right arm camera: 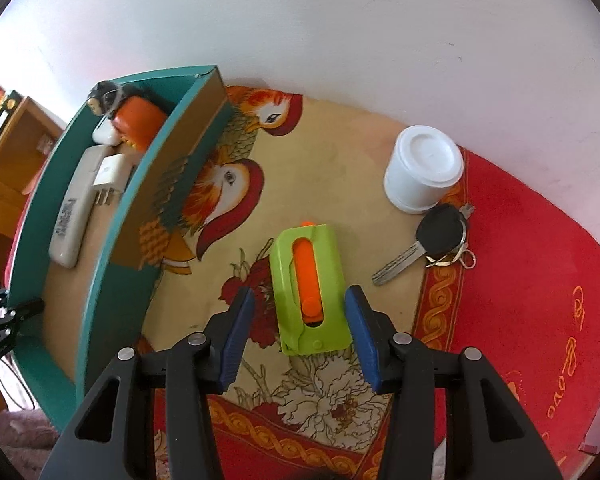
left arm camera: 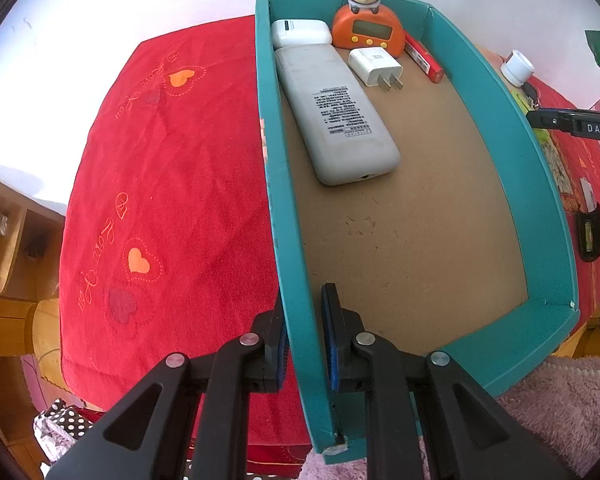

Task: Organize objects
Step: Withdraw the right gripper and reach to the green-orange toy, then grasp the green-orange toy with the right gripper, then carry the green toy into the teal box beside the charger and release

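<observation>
1. Left wrist view: I have my left gripper [left arm camera: 304, 344] clamped on the near left wall of the teal box [left arm camera: 548, 216], one pad outside, one inside.
2. At the box's far end I see a grey remote [left arm camera: 336, 116] along the left wall, a white case [left arm camera: 300, 33] behind it, an orange monkey clock [left arm camera: 368, 28], a white charger plug [left arm camera: 376, 66] and a red stick [left arm camera: 424, 58] by the right wall. The near half of the floor is bare.
3. Right wrist view: my right gripper [right arm camera: 300, 332] points down with its jaws apart, straddling the green and orange utility knife [right arm camera: 310, 288]. The pads do not press it; the knife lies flat on the patterned cloth [right arm camera: 340, 168], just right of the box.
4. Nearby on the right lie a black-headed key [right arm camera: 424, 248] on its ring and a white cup [right arm camera: 424, 168], upside down, near the wall; both are apart from the knife.
</observation>
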### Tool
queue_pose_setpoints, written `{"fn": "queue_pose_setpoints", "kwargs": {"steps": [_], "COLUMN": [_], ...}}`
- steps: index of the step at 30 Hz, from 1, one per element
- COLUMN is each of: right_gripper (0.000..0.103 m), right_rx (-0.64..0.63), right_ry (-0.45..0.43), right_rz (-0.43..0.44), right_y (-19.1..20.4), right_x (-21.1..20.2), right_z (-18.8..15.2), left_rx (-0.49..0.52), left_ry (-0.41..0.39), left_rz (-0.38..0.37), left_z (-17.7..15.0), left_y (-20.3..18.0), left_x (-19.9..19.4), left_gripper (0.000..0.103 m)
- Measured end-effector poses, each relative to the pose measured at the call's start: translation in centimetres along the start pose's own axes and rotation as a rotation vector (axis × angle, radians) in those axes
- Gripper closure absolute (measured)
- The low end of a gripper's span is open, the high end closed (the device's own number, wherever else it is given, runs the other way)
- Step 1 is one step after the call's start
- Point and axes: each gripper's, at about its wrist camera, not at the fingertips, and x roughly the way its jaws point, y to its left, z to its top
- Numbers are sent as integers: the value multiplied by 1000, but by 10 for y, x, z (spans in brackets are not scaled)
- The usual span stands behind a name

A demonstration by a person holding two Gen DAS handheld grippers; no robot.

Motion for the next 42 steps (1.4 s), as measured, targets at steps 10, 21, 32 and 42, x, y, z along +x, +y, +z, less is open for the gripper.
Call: {"fn": "queue_pose_setpoints", "kwargs": {"steps": [10,21,32,42], "right_gripper": [54,63,63,63], "right_rx": [-70,-30,15,12], "right_ry": [33,19,-5,-89], "right_rz": [-20,-24,-30,30], "right_y": [0,8,13,37], "right_x": [5,24,8,-48], "right_z": [3,-2,-13,-4], "left_rx": [3,7,7,3], "left_ry": [0,0,4,5], "left_rz": [-1,-4,-7,-9], "left_z": [0,0,2,3], "left_y": [0,0,1,0], "left_x": [0,-1,-1,0], "left_gripper": [90,90,90,90]}}
